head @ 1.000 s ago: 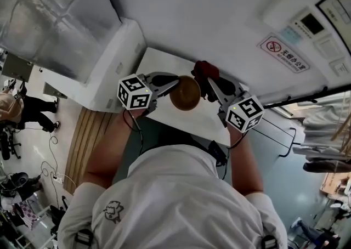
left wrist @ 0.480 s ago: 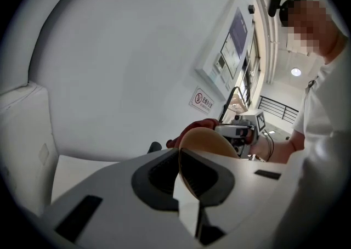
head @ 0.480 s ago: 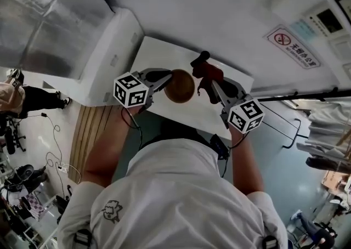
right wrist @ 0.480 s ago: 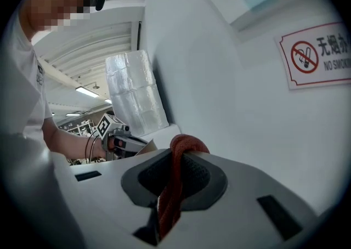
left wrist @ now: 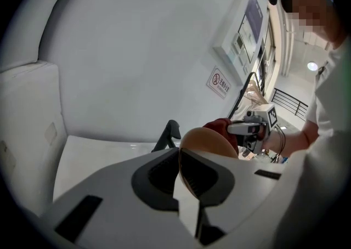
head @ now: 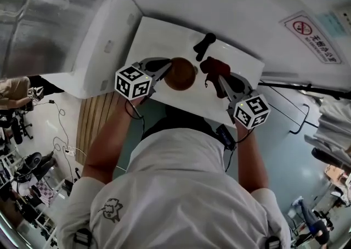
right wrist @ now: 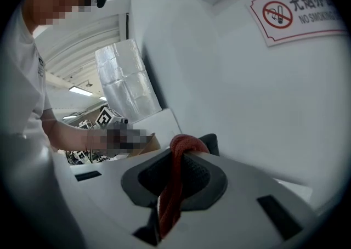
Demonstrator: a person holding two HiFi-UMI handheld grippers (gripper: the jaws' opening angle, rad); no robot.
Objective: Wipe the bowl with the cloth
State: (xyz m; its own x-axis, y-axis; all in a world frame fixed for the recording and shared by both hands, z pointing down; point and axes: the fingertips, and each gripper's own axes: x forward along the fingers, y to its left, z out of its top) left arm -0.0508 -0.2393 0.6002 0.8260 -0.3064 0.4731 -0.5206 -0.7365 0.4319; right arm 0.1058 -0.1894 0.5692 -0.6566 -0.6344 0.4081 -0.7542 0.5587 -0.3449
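A person at a white counter (head: 164, 39) holds a brown bowl (left wrist: 209, 137) and a red cloth (right wrist: 184, 142) apart, just before wiping. The left gripper (left wrist: 182, 168) is clamped nearly closed on the bowl's rim, one jaw inside the bowl and one outside. The right gripper (right wrist: 173, 179) is closed on the cloth, which stands up between its jaws in a twisted loop.

The bowl sits over the middle of the counter, nearer its front edge than its far edge. The cloth is just beside it, on the right gripper's side. No view shows whether the bowl's base touches the counter. A black handle-shaped object (head: 204, 46) stands by the far edge, behind both.

The bowl looks rigid, smooth and light (possibly wood). A thin pinch on the rim should carry its weight, but the bowl may pivot or slip once the cloth pushes against it. A deeper bite on the rim would likely steady it, as would resting the base on the counter.

The cloth is soft and limp and bunches like rope. It is probably best gripped as a wad, with enough fabric beyond the jaw tips that cloth rather than plastic meets the bowl.
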